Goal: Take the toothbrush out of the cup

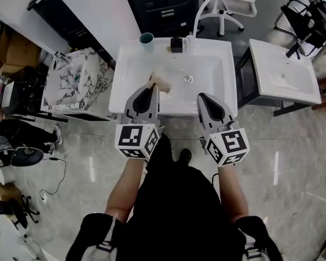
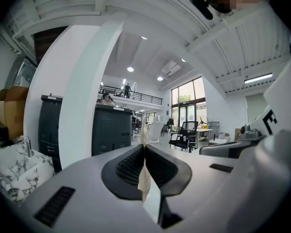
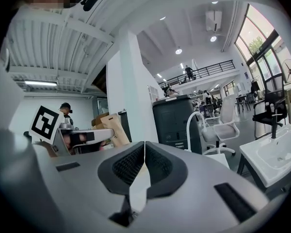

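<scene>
Removal seems done: left gripper (image 1: 150, 87) clenches a thin beige piece (image 1: 163, 84) (probably the toothbrush), right gripper (image 1: 203, 96) clenched empty; next, lay it down.

The teal cup (image 1: 146, 41) stood upright on the back left corner of the white sink (image 1: 125, 94), beside the faucet.

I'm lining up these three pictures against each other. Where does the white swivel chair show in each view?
Head view: the white chair is at the top edge, right of centre.
Left gripper view: the chair is near the centre.
Right gripper view: the chair is right of centre.
Shared landmark: the dark cabinet, left of the chair in all three.
</scene>
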The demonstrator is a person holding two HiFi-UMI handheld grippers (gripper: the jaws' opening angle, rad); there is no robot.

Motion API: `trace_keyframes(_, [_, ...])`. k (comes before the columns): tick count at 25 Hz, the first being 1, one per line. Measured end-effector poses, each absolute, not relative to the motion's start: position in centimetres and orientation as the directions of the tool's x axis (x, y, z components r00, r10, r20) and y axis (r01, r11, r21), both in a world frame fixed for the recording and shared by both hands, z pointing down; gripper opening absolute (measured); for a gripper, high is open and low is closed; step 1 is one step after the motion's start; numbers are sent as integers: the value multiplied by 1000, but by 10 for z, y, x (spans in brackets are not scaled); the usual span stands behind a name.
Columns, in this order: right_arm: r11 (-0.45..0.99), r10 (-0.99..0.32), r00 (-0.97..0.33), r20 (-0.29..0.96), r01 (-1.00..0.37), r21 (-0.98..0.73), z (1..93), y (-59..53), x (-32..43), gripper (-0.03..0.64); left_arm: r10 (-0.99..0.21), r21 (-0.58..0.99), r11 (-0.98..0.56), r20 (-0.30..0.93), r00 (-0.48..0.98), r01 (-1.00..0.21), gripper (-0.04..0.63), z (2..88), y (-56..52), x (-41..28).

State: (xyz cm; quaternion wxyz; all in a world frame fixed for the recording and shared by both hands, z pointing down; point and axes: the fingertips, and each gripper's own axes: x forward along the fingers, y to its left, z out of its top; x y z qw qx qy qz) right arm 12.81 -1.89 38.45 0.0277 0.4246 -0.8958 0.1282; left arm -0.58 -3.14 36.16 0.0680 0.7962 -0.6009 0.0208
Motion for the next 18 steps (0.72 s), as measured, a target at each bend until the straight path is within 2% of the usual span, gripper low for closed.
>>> trace_keyframes(18, [665, -720, -684, 118, -728, -166, 369, -14, 90, 32, -965, 143, -231, 93, 246, -962, 25, 350, 14, -39])
